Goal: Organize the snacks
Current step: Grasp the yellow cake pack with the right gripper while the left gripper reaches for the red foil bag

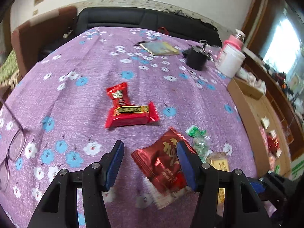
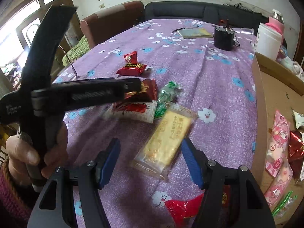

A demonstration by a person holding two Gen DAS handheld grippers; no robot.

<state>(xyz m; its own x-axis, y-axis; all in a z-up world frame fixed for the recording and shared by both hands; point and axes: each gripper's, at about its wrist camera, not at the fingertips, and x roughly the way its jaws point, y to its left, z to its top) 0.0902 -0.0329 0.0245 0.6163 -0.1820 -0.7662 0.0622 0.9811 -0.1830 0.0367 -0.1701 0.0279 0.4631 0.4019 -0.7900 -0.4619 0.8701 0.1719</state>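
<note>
Home living room: sofa [image 2: 190,12], floral tablecloth [image 2: 218,87]

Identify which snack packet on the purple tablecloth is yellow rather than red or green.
The clear-wrapped yellow biscuit packet lying between the open right gripper fingers; the neighbouring dark red foil packet and green candy wrapper differ in colour.

Left gripper [image 1: 150,163]: black plastic frame, blue ribbed pads [image 1: 114,168], silver round screws on the knuckles.
Right gripper [image 2: 151,161]: same black body, blue pads [image 2: 191,164], silver screws.
Left hand [image 2: 36,152]: bare skin, dark red knitted sleeve [image 2: 11,193].
Marking: small white lettering on the left gripper's black handle.
</note>
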